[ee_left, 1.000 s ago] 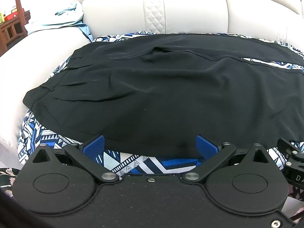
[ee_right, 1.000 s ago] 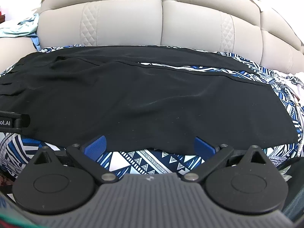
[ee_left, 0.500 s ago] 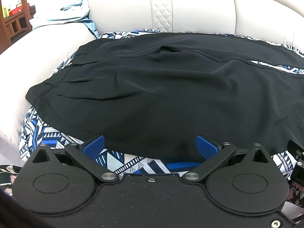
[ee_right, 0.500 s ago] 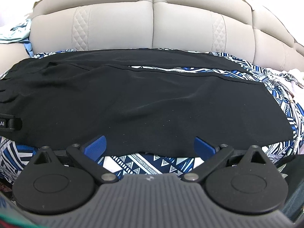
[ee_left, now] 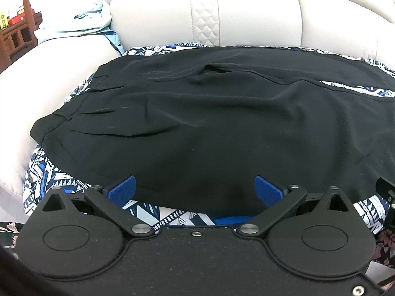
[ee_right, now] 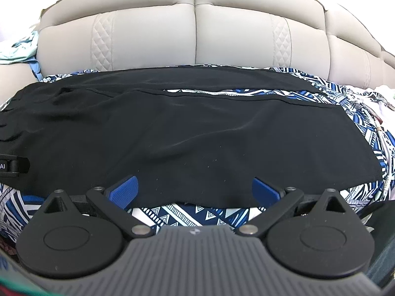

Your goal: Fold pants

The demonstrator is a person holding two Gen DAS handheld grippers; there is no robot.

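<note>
Black pants (ee_left: pixel 209 123) lie spread flat across a sofa seat, on a blue-and-white patterned cloth (ee_left: pixel 177 218). The waist end is at the left and the legs run to the right (ee_right: pixel 222 135), with a strip of patterned cloth showing between the two legs. My left gripper (ee_left: pixel 196 188) is open, its blue pads at the pants' near edge by the waist part. My right gripper (ee_right: pixel 195 188) is open at the near edge of the front leg. Neither holds cloth.
The pale leather sofa back (ee_right: pixel 195 37) rises behind the pants. A light blue garment (ee_left: pixel 79 24) lies on the left armrest, with dark wooden furniture (ee_left: pixel 17 32) beyond. The left gripper's side (ee_right: pixel 12 166) shows at the right wrist view's left edge. White cloth and cords (ee_right: pixel 380 103) lie at the far right.
Both grippers have shifted to the left along the pants' near edge. Both stay open. The pants have not moved.
</note>
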